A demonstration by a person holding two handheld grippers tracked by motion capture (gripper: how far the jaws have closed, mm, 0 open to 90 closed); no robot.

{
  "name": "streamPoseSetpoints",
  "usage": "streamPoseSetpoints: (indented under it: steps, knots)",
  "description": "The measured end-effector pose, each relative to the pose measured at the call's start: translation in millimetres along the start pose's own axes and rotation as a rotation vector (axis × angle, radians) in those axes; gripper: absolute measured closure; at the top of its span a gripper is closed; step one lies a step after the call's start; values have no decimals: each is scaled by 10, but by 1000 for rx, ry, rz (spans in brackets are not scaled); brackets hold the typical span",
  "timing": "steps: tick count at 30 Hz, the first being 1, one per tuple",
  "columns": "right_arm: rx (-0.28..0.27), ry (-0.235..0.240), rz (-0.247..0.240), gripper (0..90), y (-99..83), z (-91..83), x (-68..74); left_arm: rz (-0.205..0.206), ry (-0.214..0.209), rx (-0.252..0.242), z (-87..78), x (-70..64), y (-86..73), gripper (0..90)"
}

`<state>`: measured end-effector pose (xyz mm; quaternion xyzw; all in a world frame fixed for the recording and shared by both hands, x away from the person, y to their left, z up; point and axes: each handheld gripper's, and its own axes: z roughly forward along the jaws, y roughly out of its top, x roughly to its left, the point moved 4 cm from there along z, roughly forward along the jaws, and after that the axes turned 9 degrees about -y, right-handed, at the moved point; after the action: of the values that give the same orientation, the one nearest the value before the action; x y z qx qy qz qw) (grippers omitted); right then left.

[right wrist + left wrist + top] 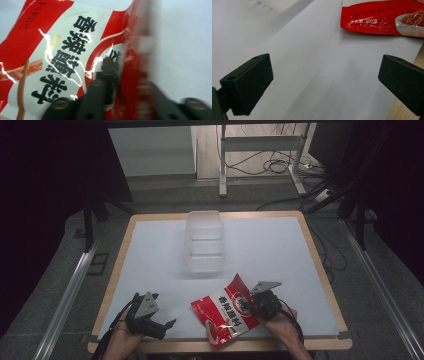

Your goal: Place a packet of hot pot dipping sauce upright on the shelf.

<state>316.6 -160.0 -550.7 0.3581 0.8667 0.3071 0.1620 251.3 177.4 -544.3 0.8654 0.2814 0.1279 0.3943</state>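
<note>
— What is your left gripper (159, 324) doing?
— Its jaws are spread wide over the bare white table (270, 245) near the front edge, with nothing between them.
— And the red packet (226, 314)?
— It lies just right of that gripper, near the front edge, one corner lifted. Your right gripper (248, 306) has its jaws clamped on the packet's right side.
— Behind it?
— A clear plastic box (204, 242), well apart, mid-table

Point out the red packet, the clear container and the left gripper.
red packet (222, 312), high view, its printed front.
clear container (204, 242), high view, its middle compartment.
left gripper (162, 326), high view, between its open jaws.
</note>
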Motion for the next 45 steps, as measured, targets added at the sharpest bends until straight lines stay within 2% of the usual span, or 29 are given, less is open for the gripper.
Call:
streamPoseSetpoints:
  steps: [3,6,10,13,14,16,24,29,38,45]
  knots:
    - [1,14,7,877,9,-6,-1,0,0,-1,-2,0,0,0]
    - [3,-8,-8,879,44,-34,36,-1,2,-2,-4,2,0,0]
    - [-13,11,4,878,76,-68,21,-1,4,-4,-9,4,2,0]
    - [-46,52,54,876,129,-139,-4,-2,7,-6,-11,6,2,0]
    - [-46,52,54,876,129,-139,-4,-2,7,-6,-11,6,2,0]
    - [-79,54,68,876,179,-195,4,-3,9,-7,-14,8,2,0]
    - [-121,66,51,876,311,-338,45,-9,14,-22,-34,19,8,0]
    - [-155,105,60,877,430,-484,67,-10,14,-29,-40,17,14,0]
    - [-188,131,50,877,627,-646,94,-8,17,-30,-43,21,14,0]
    - [-215,146,21,878,791,-810,122,-3,20,-28,-45,21,16,0]
